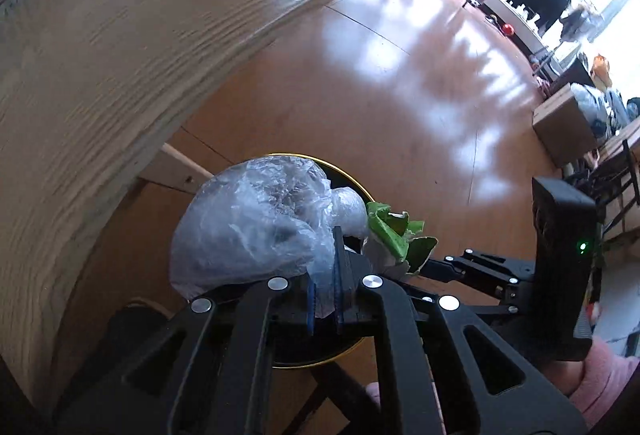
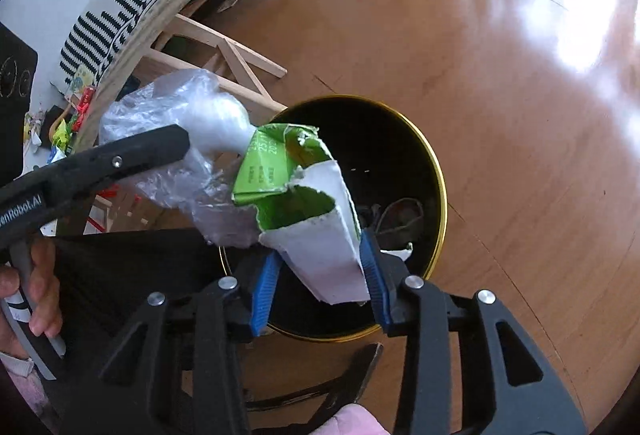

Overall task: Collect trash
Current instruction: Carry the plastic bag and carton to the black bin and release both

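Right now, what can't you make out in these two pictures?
- Left view: most of the bin is hidden behind the bag and left gripper.
- Right view: the items at the bin's bottom are too dark to identify.
- Right view: the carton's print is too small to read.

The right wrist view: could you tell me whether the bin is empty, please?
No, the black bin already holds some crumpled dark trash at its bottom.
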A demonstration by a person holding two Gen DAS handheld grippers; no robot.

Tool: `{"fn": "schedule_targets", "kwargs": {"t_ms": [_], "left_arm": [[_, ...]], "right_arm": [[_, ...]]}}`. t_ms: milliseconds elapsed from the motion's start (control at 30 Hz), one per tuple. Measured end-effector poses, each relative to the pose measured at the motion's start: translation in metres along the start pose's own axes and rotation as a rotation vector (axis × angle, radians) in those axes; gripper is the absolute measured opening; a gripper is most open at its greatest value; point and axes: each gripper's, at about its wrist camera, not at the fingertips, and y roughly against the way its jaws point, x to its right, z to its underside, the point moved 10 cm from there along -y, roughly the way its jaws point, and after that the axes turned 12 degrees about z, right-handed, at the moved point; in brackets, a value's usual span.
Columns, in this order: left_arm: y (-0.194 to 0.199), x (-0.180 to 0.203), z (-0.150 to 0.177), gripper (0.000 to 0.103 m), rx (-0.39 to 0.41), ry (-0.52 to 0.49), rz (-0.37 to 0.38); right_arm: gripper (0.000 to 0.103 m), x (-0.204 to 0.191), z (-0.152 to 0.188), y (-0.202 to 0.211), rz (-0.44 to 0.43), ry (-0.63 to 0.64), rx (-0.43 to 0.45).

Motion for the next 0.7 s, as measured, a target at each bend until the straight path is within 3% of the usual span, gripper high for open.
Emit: {"fn": "schedule_targets", "kwargs": {"t_ms": [200, 600, 633, 667, 700], "left_arm": [[0.005, -0.023, -0.003, 0.006, 0.003, 0.050, -0.004], [0.004, -0.014, -0.006, 0.008, 0.001, 0.036, 0.002], [0.003, -0.014, -0.007, 0.015, -0.005, 0.037, -0.009], [0.001, -0.015, -0.006, 0.049, -0.014, 0.036, -0.022], [-0.002, -0.015, -0.007, 0.094, -0.022, 0.035, -0.041]], "right_arm": [[0.040, 0.008, -0.007, 0.008, 0.009, -0.001, 0.023], [0.041, -0.009, 0.003, 0.013, 0.009, 0.029, 0.020], [0.047, -0.012, 0.003, 0.011, 0.004, 0.044, 0.013], [0.060, -0.017, 0.004, 0.011, -0.001, 0.070, 0.004], [0.071, -0.020, 0.005, 0.011, 0.014, 0.098, -0.007]]}}
